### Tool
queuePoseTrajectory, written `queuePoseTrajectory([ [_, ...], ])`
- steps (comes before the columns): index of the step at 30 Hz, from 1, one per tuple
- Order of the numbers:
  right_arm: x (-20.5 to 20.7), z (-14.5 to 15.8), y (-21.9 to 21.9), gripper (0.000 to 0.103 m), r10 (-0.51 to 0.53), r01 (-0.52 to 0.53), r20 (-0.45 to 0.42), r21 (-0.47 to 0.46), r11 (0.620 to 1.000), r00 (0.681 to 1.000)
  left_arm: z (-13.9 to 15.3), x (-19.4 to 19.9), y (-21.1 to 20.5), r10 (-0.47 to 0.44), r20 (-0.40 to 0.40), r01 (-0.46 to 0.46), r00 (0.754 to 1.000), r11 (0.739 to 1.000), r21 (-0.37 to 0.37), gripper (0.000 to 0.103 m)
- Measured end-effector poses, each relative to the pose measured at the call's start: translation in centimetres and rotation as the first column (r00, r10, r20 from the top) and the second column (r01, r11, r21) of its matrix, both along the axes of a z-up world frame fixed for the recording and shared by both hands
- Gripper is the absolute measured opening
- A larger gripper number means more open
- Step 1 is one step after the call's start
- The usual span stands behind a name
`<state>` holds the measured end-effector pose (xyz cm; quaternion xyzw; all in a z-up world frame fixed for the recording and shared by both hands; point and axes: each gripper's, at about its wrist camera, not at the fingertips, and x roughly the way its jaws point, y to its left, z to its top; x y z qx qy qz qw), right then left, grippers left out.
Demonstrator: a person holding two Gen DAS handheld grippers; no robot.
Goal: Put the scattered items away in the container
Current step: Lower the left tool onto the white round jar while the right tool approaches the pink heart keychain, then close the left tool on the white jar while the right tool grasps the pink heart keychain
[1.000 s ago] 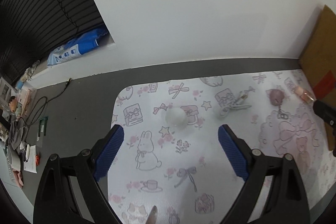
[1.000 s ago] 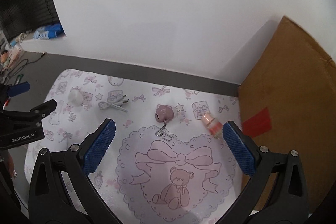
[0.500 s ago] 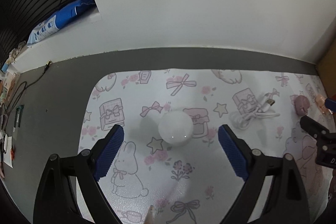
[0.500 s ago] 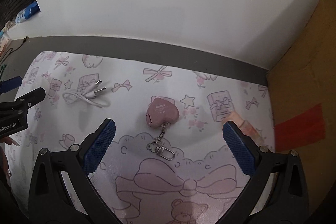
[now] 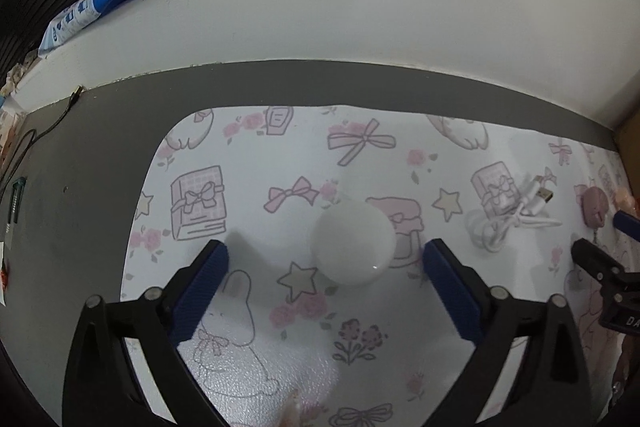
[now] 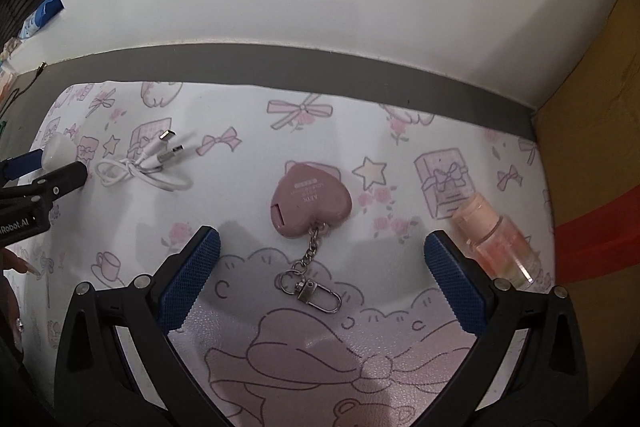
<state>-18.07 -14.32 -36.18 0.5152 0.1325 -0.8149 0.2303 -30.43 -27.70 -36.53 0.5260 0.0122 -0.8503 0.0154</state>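
Scattered items lie uncollected on the patterned mat (image 5: 248,163) as both grippers are brought lower: the left gripper (image 5: 325,259), jaws opening, frames the white ball (image 5: 352,242); the right gripper (image 6: 322,251), jaws apart and empty, frames the heart keychain (image 6: 310,205).

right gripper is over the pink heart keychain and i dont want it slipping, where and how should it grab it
Probably grip the heart body, not the chain or clasp, which lie loose and thin on the mat. Come straight down from above with the right gripper, one of the fingers on each rounded side lobe. The heart lies flat, point toward the gripper, so its widest part sits across the open gap.
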Motion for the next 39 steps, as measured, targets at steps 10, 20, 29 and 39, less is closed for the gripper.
queuePoseTrajectory([
  [10, 0.2, 0.0, 0.3, 0.103, 0.007, -0.006, 0.008, -0.01, 1.0, 1.0, -0.1, 0.2, 0.0, -0.009, -0.02, 0.009, 1.0, 1.0, -0.001, 0.103],
  [20, 0.6, 0.3, 0.7, 0.103, 0.021, -0.021, 0.008, -0.01, 1.0, 1.0, 0.0, 0.7, 0.9, -0.031, -0.016, 0.03, 0.999, 1.0, -0.002, 0.087],
  [29, 1.1, 1.8, 0.8, 0.038, 0.025, -0.025, -0.018, -0.007, 1.0, 1.0, 0.8, 1.6, 3.4, -0.096, -0.021, 0.095, 0.995, 0.995, -0.019, 0.036],
  [39, 1.6, 2.3, 1.5, 0.038, 0.025, -0.025, -0.01, -0.016, 1.0, 1.0, 1.8, 1.7, 2.7, -0.101, -0.006, 0.101, 0.995, 0.995, -0.019, 0.035],
])
